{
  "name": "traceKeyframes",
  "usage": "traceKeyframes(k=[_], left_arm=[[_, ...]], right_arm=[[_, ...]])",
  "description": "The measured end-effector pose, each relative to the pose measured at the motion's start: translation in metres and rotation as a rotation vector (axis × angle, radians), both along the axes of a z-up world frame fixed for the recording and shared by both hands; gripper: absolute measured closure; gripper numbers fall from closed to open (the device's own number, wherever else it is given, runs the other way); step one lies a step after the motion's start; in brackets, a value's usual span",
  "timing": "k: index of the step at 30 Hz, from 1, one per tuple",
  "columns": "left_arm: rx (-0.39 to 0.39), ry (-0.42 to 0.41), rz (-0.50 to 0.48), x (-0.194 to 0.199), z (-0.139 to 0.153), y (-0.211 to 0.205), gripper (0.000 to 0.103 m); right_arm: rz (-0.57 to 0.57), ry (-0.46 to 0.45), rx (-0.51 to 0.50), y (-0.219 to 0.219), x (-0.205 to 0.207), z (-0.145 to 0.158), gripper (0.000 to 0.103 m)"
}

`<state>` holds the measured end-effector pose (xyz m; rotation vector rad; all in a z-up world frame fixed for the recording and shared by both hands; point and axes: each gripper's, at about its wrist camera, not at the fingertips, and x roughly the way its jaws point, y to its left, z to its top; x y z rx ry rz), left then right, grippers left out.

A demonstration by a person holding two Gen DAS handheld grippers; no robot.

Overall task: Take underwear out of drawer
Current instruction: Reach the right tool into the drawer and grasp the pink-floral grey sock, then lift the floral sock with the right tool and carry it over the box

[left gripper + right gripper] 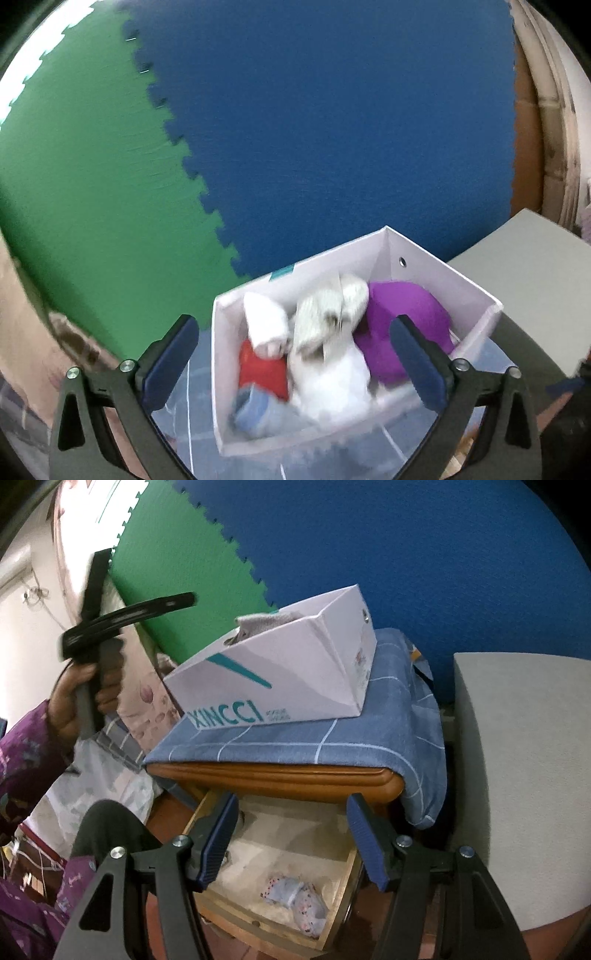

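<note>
A wall of blue foam mat and green foam mat backs a wooden nightstand draped with a blue checked cloth. On that surface stands a white XINCCI box, open at the top. From the left wrist view it holds rolled garments: a purple bundle, a white-grey knit roll, a white roll, a red piece and a light blue piece. Below the top, the open drawer holds one piece of underwear, pale blue with small dots, lying near its front.

The left gripper hovers over the box, fingers apart and empty. The right gripper hangs above the drawer, fingers apart, the underwear just below and between them, untouched.
</note>
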<state>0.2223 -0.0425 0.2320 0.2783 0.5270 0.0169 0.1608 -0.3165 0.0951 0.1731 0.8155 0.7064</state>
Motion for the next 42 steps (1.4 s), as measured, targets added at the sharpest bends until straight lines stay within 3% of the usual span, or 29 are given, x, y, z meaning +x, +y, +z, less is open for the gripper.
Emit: traceKeyframes(k=[5, 9, 13, 19, 25, 33, 42], left_arm=[[-0.053, 0.048, 0.025, -0.058, -0.025, 0.038, 0.000], [-0.052, 0.145, 0.073, -0.094, -0.066, 0.072, 0.000], [-0.076, 0.211, 0.111, -0.125, -0.098, 0.105, 0.000], [-0.106, 0.161, 0.195, -0.161, -0.115, 0.136, 0.000], [-0.204, 0.134, 0.247, -0.168, -0.117, 0.153, 0.000], [-0.223, 0.170, 0.258, -0.163, -0.122, 0.156, 0.000], [-0.253, 0.193, 0.281, -0.159, -0.125, 0.162, 0.000]], right_arm=[[0.110, 0.047, -0.097, 0.027, -0.002, -0.010, 0.040], [0.244, 0.124, -0.265, 0.066, -0.005, -0.031, 0.040], [0.348, 0.251, -0.392, 0.102, 0.001, -0.064, 0.040], [0.440, 0.410, -0.562, 0.144, 0.007, -0.125, 0.040], [0.460, 0.513, -0.723, 0.165, 0.006, -0.179, 0.040], [0.462, 0.616, -0.844, 0.168, 0.006, -0.227, 0.040], [0.491, 0.590, -0.891, 0.173, 0.005, -0.234, 0.040]])
